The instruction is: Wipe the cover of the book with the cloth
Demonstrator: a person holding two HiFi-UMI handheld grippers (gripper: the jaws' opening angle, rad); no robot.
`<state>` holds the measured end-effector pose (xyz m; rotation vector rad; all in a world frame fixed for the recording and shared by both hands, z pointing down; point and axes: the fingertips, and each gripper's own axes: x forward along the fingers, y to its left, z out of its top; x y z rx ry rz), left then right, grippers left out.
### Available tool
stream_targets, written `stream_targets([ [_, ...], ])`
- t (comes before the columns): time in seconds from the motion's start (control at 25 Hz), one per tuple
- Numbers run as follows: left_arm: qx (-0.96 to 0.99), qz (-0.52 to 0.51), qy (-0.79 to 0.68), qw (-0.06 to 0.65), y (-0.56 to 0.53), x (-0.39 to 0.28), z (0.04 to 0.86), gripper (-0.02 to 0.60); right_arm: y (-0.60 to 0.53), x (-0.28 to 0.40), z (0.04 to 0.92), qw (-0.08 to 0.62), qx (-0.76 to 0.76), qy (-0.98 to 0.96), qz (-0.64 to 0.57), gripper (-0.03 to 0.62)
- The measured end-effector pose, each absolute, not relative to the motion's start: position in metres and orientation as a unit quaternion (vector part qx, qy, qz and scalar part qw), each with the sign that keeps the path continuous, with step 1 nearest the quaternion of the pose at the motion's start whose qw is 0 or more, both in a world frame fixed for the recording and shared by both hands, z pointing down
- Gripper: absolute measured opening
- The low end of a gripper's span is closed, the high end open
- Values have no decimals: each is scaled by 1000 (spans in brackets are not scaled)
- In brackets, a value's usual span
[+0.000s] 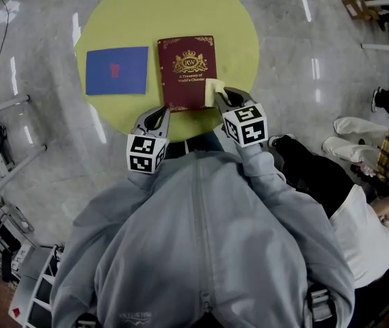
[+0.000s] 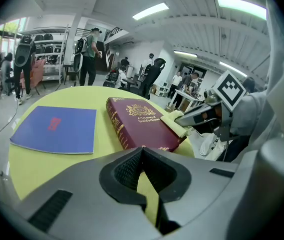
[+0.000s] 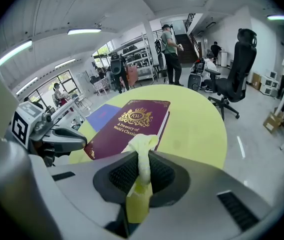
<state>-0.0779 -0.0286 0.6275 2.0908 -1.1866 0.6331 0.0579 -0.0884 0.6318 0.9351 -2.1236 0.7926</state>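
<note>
- Book (image 1: 186, 72): dark red hardback, flat and closed on the round yellow surface (image 1: 238, 39), cover up. Its long axis runs straight away from the person, with the spine on the left.
- Blue booklet (image 1: 117, 70): lies just beside the book's spine side, not touching it.
- Right tongs (image 3: 141, 171): clamped on the pale yellow cloth (image 3: 141, 149). The cloth's free end pokes forward and looks to rest on the cover at the book's near right edge.
- Left tongs (image 2: 142, 171): together, nothing between them. They hover by the book's near left corner, off the cover.
- Key relation: the uncovered cover lies ahead and left of the cloth, so the right arm is the one placed to work.
- Judgement: the wipe looks barely started. The next stroke should run along the long axis or sweep left toward the spine.
- Risk: the book is unpinned and may slide, and the left tongs are close enough to steady the near corner.
</note>
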Motion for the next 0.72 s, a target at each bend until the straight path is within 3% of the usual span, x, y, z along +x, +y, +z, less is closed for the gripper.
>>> stream_targets([
  [0.72,798,239,-449,323,-29,-79,629,18,-87,91,642,359,397,-787,306,57],
])
